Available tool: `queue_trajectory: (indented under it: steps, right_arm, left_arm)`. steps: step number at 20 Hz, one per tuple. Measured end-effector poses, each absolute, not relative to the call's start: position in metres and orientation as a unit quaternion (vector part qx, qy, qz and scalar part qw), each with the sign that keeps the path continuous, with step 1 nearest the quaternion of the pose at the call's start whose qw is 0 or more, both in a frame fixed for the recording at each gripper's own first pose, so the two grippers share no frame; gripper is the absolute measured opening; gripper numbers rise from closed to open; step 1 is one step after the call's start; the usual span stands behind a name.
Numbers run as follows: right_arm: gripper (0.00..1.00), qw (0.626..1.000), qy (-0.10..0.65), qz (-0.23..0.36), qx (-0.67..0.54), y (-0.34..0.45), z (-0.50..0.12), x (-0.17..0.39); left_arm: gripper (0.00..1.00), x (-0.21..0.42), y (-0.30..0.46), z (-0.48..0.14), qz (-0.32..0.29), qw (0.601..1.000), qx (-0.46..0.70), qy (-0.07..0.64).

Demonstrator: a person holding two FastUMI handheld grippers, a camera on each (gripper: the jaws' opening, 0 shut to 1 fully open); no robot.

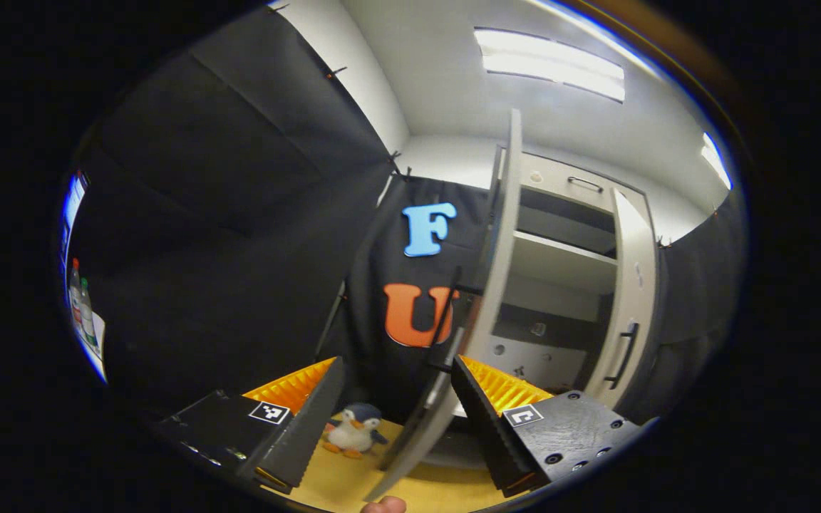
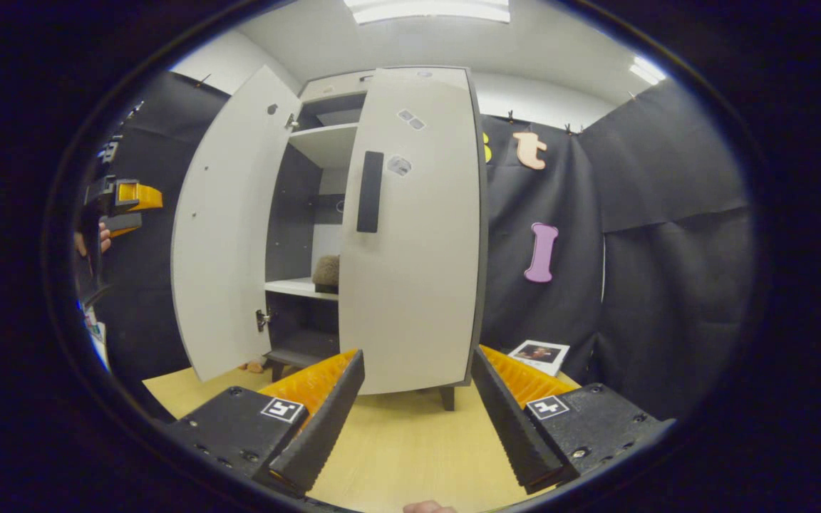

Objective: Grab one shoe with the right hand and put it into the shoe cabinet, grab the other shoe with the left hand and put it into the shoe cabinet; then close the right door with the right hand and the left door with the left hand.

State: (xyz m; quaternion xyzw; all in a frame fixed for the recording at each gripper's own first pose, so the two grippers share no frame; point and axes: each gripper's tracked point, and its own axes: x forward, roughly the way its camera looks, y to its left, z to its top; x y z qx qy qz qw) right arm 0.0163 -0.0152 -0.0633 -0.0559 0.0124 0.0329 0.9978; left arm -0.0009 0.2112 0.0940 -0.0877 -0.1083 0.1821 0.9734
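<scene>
Two pale grey cabinet doors differ: the right door (image 2: 414,235) with its dark handle is nearly closed, while the left door (image 2: 221,228) swings wide. On the white cabinet's (image 2: 325,142) middle shelf, a brown fuzzy shoe (image 2: 326,272) shows through the gap. A small plush penguin (image 1: 353,429) sits on the yellow wooden floor (image 2: 396,442). Both the left gripper (image 1: 396,420) and the right gripper (image 2: 417,413) are spread wide, holding nothing; the left door's edge stands between the left gripper's fingers.

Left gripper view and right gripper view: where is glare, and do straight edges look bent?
Left gripper view: the ceiling light panel is overexposed, and the pale grey cabinet door bows into a curve. Right gripper view: glare from a ceiling light at the top; the grey cabinet's nearly shut door bulges.
</scene>
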Motion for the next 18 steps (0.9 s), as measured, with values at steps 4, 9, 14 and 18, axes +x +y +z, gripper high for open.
queue_trajectory:
  steps: [4, 9, 14, 18]
  right_arm:
    - [0.99, 0.997, 0.015, 0.028, -0.066, -0.018, -0.065, 0.019]
    - [0.99, 0.997, 0.018, 0.016, -0.07, -0.024, -0.065, 0.022]
    - [0.99, 0.998, 0.017, 0.021, -0.054, -0.02, -0.061, 0.029]
    - [0.99, 0.998, 0.017, 0.029, -0.045, -0.016, -0.059, 0.034]
  left_arm:
    - [0.93, 0.032, 0.25, 0.1, 0.196, 0.97, -0.094, -0.107]
    - [0.93, 0.065, 0.255, 0.092, 0.182, 0.974, -0.103, -0.089]
    - [0.93, 0.069, 0.257, 0.092, 0.184, 0.97, -0.126, -0.093]
    - [0.93, 0.067, 0.256, 0.09, 0.193, 0.969, -0.128, -0.09]
